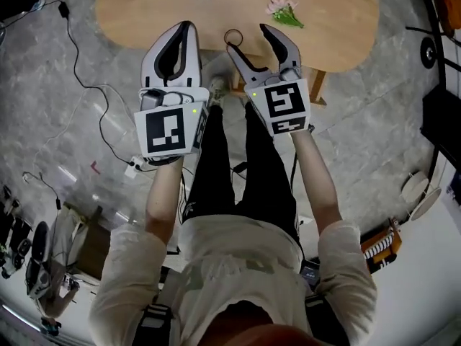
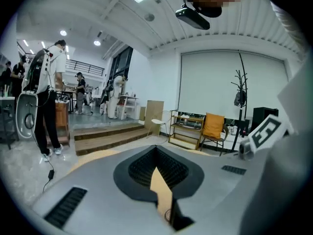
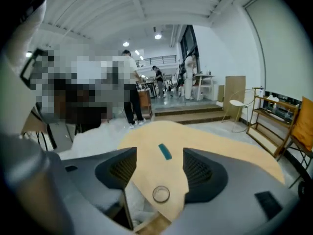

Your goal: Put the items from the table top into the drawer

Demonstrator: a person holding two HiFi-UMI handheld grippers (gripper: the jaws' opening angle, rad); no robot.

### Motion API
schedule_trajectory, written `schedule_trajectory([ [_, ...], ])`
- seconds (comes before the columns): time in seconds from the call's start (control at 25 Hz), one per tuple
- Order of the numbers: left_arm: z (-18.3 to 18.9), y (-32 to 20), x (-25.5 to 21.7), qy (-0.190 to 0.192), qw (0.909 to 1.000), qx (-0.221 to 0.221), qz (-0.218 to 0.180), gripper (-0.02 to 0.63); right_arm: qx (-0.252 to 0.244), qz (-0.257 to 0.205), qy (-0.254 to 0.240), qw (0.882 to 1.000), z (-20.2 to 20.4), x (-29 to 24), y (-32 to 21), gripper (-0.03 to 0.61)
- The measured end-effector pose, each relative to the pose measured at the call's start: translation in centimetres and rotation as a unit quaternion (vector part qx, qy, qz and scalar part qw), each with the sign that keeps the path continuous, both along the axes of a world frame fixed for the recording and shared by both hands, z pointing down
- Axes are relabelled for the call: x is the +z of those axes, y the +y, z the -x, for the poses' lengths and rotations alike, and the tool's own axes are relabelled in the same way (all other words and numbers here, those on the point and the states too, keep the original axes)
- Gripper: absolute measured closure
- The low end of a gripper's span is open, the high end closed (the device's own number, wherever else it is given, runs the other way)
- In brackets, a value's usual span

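Head view: my right tongs (image 1: 248,40) are released, spread wide and gripping nothing, at the near edge of the counter (image 1: 338,34). A small ring (image 1: 233,37) lies on the counter just ahead of their left tip. A teal bar (image 3: 165,151) lies farther beyond them, and what looks like a pink flower sprig (image 1: 284,13) sits ahead to their right. My left tongs (image 1: 189,27) are clenched, tips together and empty, just beside the right pair.
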State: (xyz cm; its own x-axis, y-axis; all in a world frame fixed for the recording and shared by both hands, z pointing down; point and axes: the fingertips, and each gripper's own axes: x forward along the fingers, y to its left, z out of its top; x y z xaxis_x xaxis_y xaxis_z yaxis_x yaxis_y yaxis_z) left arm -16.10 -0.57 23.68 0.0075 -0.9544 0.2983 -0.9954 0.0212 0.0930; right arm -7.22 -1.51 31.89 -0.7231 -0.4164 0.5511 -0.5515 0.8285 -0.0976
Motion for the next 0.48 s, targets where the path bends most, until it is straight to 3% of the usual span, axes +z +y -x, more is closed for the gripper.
schedule_trajectory([
  [0.12,0.3,1.1,5.5,0.004,0.9996,-0.011,0.026,0.606,-0.041,0.021,0.063,0.997,1.0,9.5,0.9,0.261],
  [0.24,0.2,2.5,9.5,0.007,0.9985,-0.012,0.053,0.606,-0.079,0.029,0.127,0.988,0.9,16.7,1.9,0.261],
  [0.48,0.4,4.2,12.8,0.013,0.9972,-0.012,0.072,0.606,-0.102,0.060,0.175,0.977,0.6,23.2,2.8,0.262],
])
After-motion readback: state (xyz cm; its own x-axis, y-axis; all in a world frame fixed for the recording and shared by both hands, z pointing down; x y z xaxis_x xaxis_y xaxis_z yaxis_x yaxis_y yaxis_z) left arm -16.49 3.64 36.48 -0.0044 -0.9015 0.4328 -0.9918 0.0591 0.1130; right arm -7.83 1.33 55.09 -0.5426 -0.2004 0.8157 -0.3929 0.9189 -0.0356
